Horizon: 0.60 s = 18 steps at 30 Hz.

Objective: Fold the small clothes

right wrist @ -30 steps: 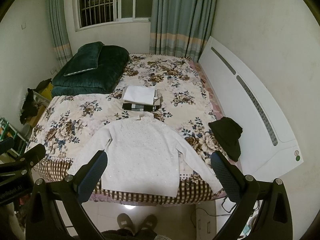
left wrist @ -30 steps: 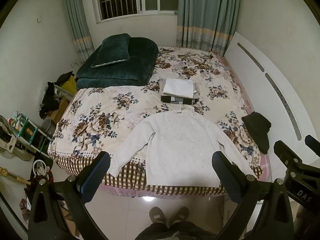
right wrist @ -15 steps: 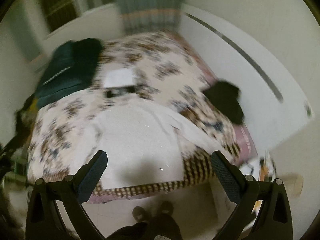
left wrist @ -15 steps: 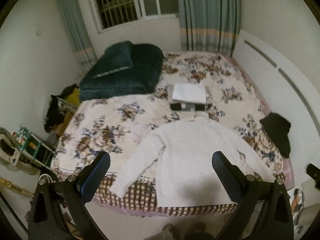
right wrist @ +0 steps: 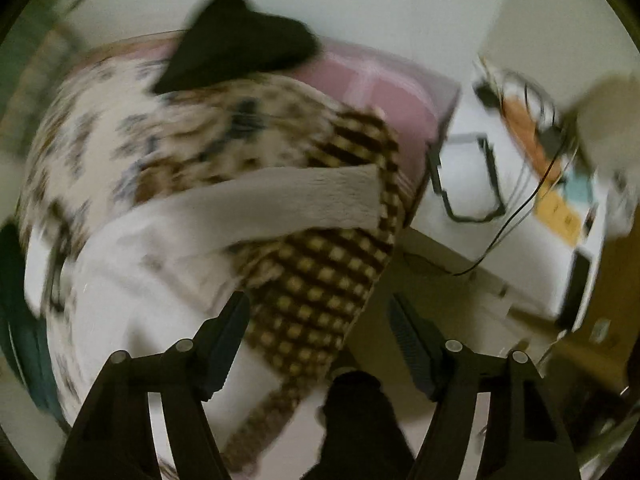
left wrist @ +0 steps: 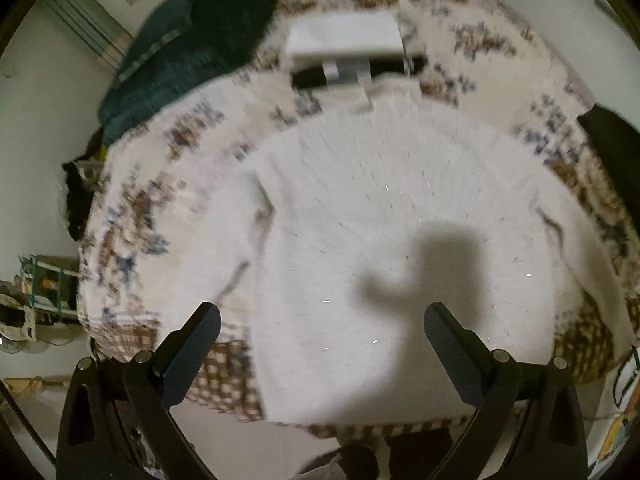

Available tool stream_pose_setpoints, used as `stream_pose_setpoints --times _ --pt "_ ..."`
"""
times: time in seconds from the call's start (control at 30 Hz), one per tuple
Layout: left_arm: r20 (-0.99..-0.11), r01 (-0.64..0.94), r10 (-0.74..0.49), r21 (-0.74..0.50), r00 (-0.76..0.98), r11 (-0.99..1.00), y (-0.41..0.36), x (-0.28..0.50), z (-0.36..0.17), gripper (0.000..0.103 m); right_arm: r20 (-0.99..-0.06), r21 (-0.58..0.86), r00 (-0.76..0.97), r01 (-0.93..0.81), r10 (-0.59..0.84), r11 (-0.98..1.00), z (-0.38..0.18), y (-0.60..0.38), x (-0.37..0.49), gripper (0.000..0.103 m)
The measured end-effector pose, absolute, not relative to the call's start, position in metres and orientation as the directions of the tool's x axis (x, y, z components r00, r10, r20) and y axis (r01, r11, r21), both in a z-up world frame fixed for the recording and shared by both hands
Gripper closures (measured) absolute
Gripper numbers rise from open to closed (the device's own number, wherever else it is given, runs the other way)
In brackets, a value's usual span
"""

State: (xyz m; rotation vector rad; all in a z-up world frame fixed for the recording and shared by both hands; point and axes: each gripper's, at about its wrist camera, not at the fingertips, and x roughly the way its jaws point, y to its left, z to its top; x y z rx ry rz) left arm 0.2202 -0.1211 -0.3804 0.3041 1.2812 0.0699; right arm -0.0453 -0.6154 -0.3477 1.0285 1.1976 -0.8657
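A white long-sleeved sweater (left wrist: pixel 380 232) lies flat on the floral bedspread (left wrist: pixel 160 184), its hem over the bed's near edge. My left gripper (left wrist: pixel 320 336) is open and empty above the hem. In the right wrist view the sweater's right sleeve (right wrist: pixel 288 200) lies across the checked edge of the bedspread (right wrist: pixel 320 280). My right gripper (right wrist: pixel 320 332) is open and empty, just short of that sleeve at the bed's near right corner. Both views are motion-blurred.
A stack of folded clothes (left wrist: pixel 348 44) sits beyond the sweater's collar. A dark green quilt (left wrist: pixel 188 52) lies at the back left. A black garment (right wrist: pixel 236 44) lies at the bed's right side. A white bedside unit with cables (right wrist: pixel 520 184) stands right of the bed.
Both grippers have moved down and close to the bed. The left now hovers over the sweater's hem. The right has swung right toward the sleeve at the bed corner.
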Motion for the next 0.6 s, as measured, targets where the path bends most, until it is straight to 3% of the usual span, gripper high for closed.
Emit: stream_pose_setpoints --times 0.13,0.3,0.33,0.37,0.43,0.6 --pt "-0.941 0.094 0.263 0.288 0.211 0.953 -0.124 0.24 -0.448 0.0 -0.987 0.162 0.158 0.976 0.039 0.149 -0.447 -0.671 -0.054 0.029" --pt "-0.955 0.043 0.27 0.277 0.122 0.96 -0.118 0.261 -0.507 0.0 -0.984 0.17 0.166 0.984 0.07 0.054 -0.526 -0.701 -0.05 0.029" --pt "-0.957 0.038 0.266 0.272 0.115 0.961 -0.115 0.263 -0.514 0.0 -0.984 0.171 0.168 0.983 0.057 0.065 -0.533 -0.702 -0.045 0.041" --pt "-0.958 0.036 0.261 0.267 0.116 0.963 -0.116 0.267 -0.519 0.0 -0.987 0.158 0.156 0.983 0.028 0.09 -0.534 -0.702 -0.04 0.067" --pt "-0.961 0.036 0.25 0.256 0.118 0.966 -0.114 0.272 -0.527 0.0 -0.994 0.086 0.096 0.984 -0.055 0.154 -0.53 -0.696 -0.028 0.093" --pt "-0.962 0.039 0.23 0.238 0.147 0.97 -0.104 0.278 -0.527 0.0 -0.973 -0.031 0.035 0.961 -0.23 0.276 -0.499 -0.669 0.003 0.097"
